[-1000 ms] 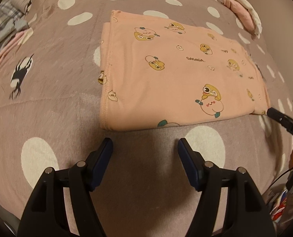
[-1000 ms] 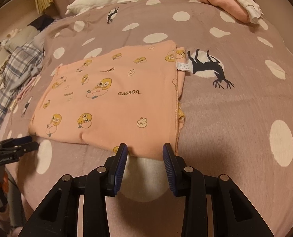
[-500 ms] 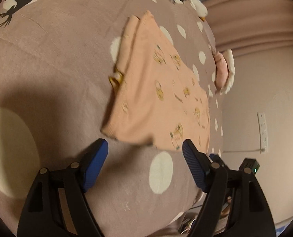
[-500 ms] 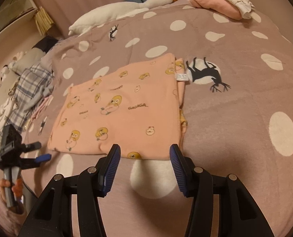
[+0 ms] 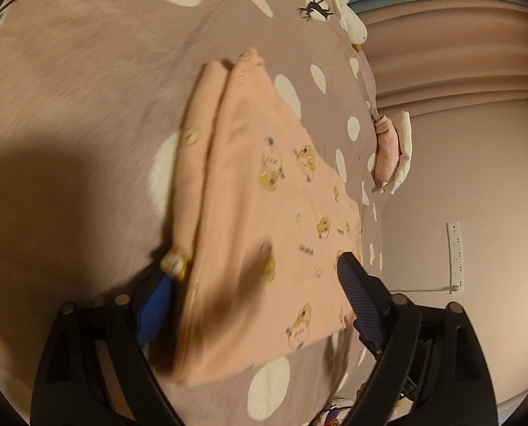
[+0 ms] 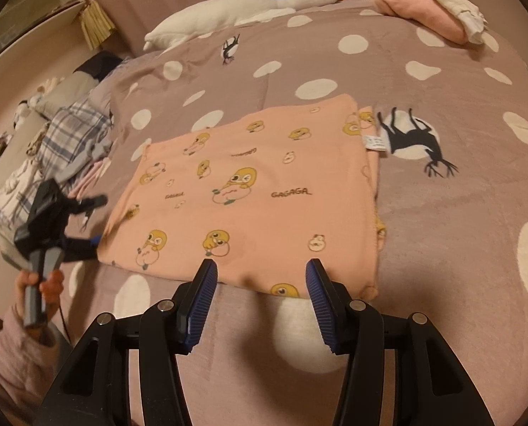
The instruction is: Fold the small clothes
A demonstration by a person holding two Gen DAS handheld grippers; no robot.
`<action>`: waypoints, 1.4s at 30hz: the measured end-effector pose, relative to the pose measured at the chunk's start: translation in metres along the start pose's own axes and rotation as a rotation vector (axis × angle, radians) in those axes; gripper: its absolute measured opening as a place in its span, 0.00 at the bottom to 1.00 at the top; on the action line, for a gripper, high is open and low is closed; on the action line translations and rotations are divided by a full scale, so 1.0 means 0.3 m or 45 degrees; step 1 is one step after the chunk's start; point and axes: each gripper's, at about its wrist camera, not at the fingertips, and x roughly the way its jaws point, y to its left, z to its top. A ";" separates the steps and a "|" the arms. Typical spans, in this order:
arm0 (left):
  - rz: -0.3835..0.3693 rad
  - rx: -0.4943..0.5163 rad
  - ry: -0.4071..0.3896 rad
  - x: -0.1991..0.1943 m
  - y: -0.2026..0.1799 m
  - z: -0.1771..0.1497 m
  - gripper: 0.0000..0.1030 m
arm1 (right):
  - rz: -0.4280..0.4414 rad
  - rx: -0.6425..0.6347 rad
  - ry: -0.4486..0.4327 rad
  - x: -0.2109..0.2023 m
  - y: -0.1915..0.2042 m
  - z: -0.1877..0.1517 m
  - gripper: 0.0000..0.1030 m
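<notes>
While the peach garment point(image 6: 253, 191) lies flat on the bed point(image 6: 459, 213), already folded into a rectangle with stacked layers showing along its right-hand edge, I judge it to be light, limp knit cloth that will sag and spill open wherever I fail to pinch every layer. It sits in the middle of the dotted cover, its near edge just ahead of my right tool point(image 6: 260, 294), whose jaws stand partly apart with nothing between them; they have widened a little in the last second and the pads touch no cloth. My left tool point(image 5: 253, 284) comes in at the short end of the garment, its jaws wide and just having opened further. In its own blurred view one blue pad sits beside the layered fold and the other lies over the printed face, so the corner is between them but I see no pinch yet. From the right wrist view the same tool point(image 6: 90, 220) stands just at that end, held by a hand point(image 6: 40, 284) in a fuzzy pink sleeve.

For the next fold I would take hold at the two corners of one edge, biting deep enough to catch all layers. A shallow bite risks lifting only the top sheet. Nothing here is fragile or slippery; the soft bed gives under pressure, so I expect to press down slightly to get a pad beneath the cloth.
</notes>
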 end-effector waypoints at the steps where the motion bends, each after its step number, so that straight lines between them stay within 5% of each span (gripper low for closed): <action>1: 0.009 0.012 0.005 0.015 -0.011 0.015 0.86 | 0.009 -0.002 0.004 0.007 0.005 0.003 0.51; 9: -0.030 -0.035 -0.045 0.054 -0.008 0.090 0.81 | 0.068 -0.072 0.038 0.099 0.089 0.067 0.51; 18: 0.125 0.066 -0.021 0.064 -0.026 0.092 0.43 | 0.026 -0.209 0.059 0.259 0.216 0.193 0.51; 22: 0.194 0.130 0.013 0.081 -0.049 0.095 0.19 | -0.017 -0.218 0.083 0.342 0.253 0.266 0.51; 25: 0.217 0.174 0.008 0.080 -0.066 0.091 0.16 | -0.047 -0.221 0.056 0.377 0.274 0.307 0.49; 30: 0.246 0.276 0.001 0.072 -0.128 0.074 0.15 | -0.080 -0.194 0.085 0.447 0.281 0.364 0.15; 35: 0.260 0.374 -0.001 0.074 -0.197 0.054 0.14 | -0.123 -0.190 0.196 0.520 0.270 0.362 0.11; 42: 0.261 0.393 0.000 0.081 -0.231 0.047 0.14 | -0.047 -0.248 0.204 0.385 0.308 0.306 0.10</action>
